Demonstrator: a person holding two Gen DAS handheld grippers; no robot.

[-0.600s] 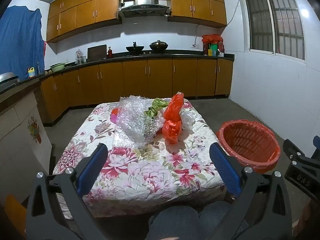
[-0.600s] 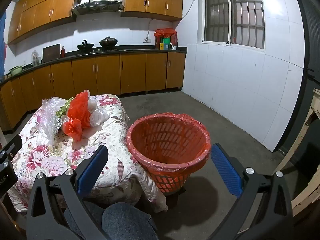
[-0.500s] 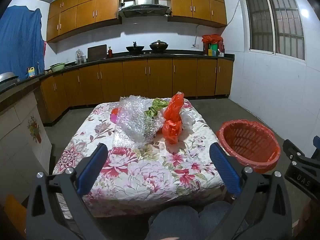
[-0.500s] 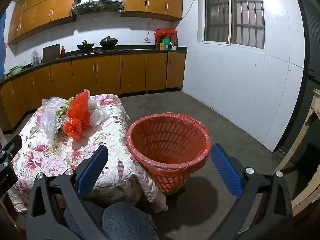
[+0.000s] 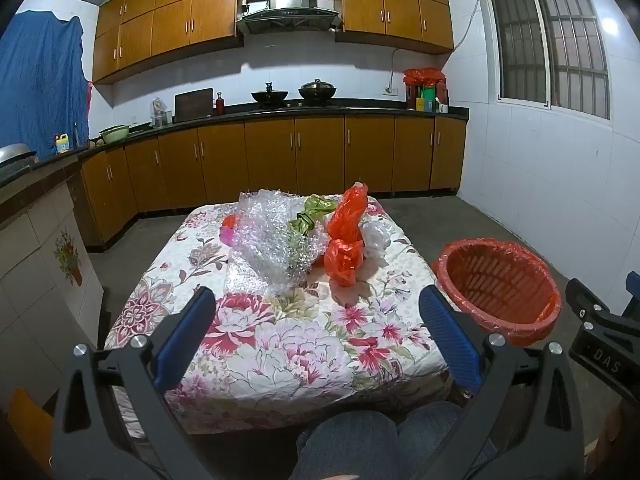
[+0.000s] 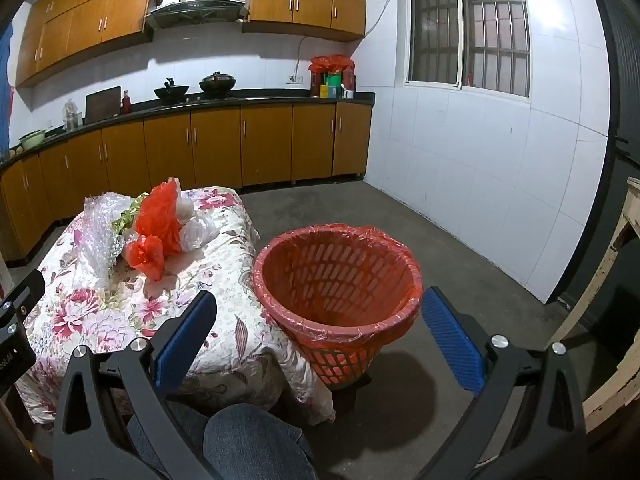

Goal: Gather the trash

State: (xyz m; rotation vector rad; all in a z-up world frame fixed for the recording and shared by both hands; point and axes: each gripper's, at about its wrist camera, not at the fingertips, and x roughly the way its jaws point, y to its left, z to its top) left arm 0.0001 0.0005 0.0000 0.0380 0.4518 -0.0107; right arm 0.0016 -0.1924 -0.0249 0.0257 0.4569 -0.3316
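Note:
A pile of trash lies on the flowered table: clear bubble wrap, an orange plastic bag, a green wrapper, a white bag and a pink scrap. The pile also shows in the right wrist view, with the orange bag on top. An orange lined trash basket stands on the floor right of the table, also in the left wrist view. My left gripper is open and empty, above the table's near edge. My right gripper is open and empty, facing the basket.
Kitchen cabinets and a counter run along the back and left walls. A white tiled wall is at the right. A pale wooden frame stands at the far right. The person's knees are below the table edge. Concrete floor surrounds the basket.

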